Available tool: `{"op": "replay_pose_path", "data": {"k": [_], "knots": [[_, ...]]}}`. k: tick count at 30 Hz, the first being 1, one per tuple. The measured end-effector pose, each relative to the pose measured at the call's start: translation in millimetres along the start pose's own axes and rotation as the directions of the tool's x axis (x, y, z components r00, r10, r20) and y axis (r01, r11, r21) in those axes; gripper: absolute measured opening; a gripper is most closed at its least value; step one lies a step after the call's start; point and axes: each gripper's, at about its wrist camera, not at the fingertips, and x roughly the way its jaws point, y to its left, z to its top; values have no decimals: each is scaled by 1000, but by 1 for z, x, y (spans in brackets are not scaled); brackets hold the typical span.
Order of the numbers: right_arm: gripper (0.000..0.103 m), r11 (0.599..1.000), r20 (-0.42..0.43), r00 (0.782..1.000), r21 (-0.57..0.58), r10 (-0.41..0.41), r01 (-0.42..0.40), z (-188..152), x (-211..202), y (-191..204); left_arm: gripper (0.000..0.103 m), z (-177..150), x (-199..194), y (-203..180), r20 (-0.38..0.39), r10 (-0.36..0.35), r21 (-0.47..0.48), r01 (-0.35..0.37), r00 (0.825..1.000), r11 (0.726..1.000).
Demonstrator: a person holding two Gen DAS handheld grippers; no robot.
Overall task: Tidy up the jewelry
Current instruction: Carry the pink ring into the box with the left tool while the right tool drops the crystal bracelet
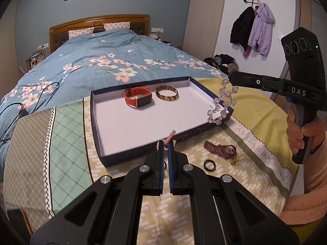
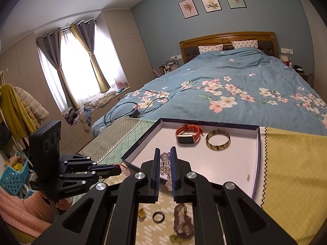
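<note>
A shallow dark-blue tray with a white floor lies on the cloth-covered bed end; it also shows in the right wrist view. In it lie an orange smartwatch and a tortoiseshell bangle. My left gripper is shut on a pink beaded band just above the tray's near edge. My right gripper is shut on a clear crystal bead bracelet that hangs over the tray's right corner.
On the cloth in front of the tray lie a purple bead necklace, a dark ring and a small gold piece. Black cables lie on the floral duvet beyond.
</note>
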Motion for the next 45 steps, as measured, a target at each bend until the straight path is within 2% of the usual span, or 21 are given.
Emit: {"op": "replay_pose_path", "data": {"k": [8, 21, 30, 35, 45], "knots": [[8, 1000, -13, 1000, 17, -16, 16, 14, 28, -13, 4, 20, 16, 11, 1, 9, -6, -9, 1000, 1000], [8, 997, -59, 998, 58, -38, 42, 23, 75, -33, 4, 39, 52, 28, -42, 32, -8, -32, 999, 999], [8, 997, -51, 998, 71, -29, 32, 32, 98, -37, 4, 50, 78, 44, -69, 52, -30, -54, 996, 998], [8, 992, -90, 995, 113, -52, 63, 26, 112, -54, 4, 50, 94, 52, -98, 61, -45, -66, 993, 997], [8, 983, -152, 982, 131, -109, 129, 11, 114, -77, 4, 54, 125, 60, -151, 70, -45, -78, 986, 996]]}}
